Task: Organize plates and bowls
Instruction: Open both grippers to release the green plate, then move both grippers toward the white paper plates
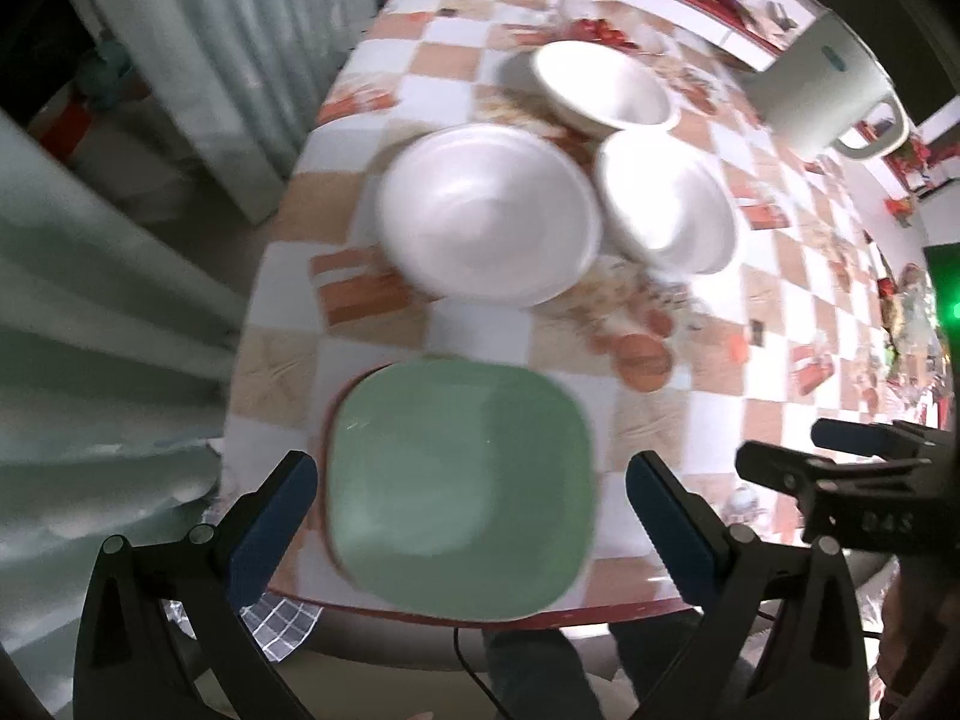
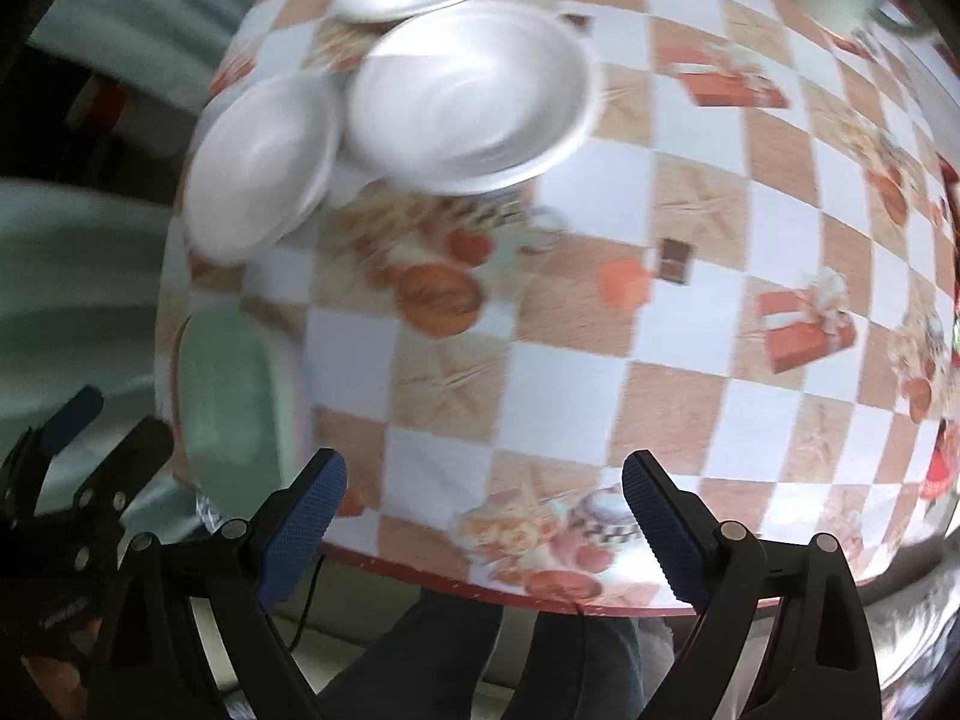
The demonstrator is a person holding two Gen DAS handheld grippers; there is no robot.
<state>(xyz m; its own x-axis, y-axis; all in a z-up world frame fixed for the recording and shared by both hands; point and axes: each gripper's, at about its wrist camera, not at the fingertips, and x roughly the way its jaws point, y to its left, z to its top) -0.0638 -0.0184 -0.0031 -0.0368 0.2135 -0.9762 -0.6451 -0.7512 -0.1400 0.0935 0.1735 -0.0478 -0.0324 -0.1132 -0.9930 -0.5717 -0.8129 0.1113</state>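
Observation:
A green square plate point(image 1: 462, 492) lies near the table's front edge on a reddish plate whose rim point(image 1: 329, 438) shows at its left. My left gripper point(image 1: 471, 516) hovers over it, open, fingers wide on either side and clear of it. Beyond stand three white bowls: a large one point(image 1: 489, 213), one to its right point(image 1: 666, 204) and a far one point(image 1: 603, 87). My right gripper point(image 2: 483, 522) is open over bare checkered cloth, holding nothing. In the right wrist view the green plate point(image 2: 231, 408) is at the left and the bowls point(image 2: 468, 96) lie beyond.
The checkered tablecloth point(image 2: 660, 330) covers the table, whose red front edge point(image 2: 540, 600) is close below the grippers. A white jug point(image 1: 828, 84) stands at the far right. A curtain point(image 1: 120, 300) hangs at the left. A person's legs point(image 2: 420, 648) and a cable are under the edge.

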